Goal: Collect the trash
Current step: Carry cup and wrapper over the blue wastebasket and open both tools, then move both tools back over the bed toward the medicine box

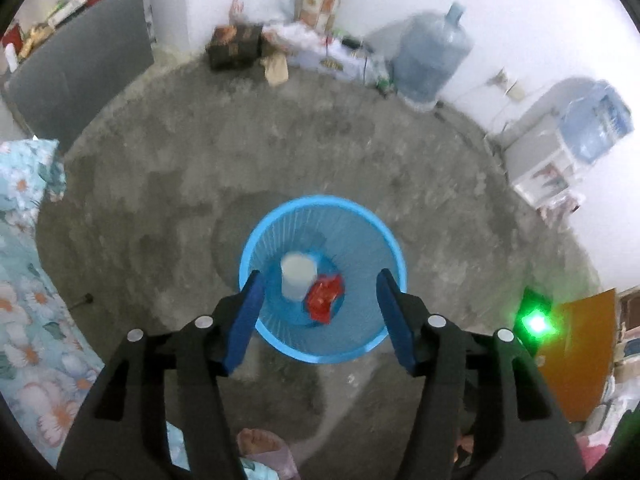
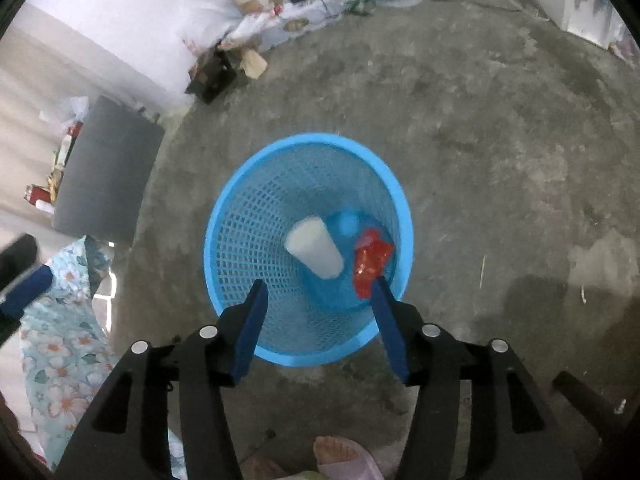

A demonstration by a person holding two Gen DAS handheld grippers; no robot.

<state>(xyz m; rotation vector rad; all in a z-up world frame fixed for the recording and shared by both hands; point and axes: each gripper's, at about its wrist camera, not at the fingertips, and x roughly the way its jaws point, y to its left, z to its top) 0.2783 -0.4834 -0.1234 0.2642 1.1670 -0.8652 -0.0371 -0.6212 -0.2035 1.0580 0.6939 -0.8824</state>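
Cup (image 2: 315,253) and wrapper (image 2: 371,263) lie side by side in basket (image 2: 224,216).

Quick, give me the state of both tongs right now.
Left tongs: open, empty, above the blue basket.
Right tongs: open, empty; white cup and red wrapper lie in the basket.

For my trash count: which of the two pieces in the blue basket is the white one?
The cup, lying on its side in the basket. The other piece, beside it, is a crumpled red wrapper.
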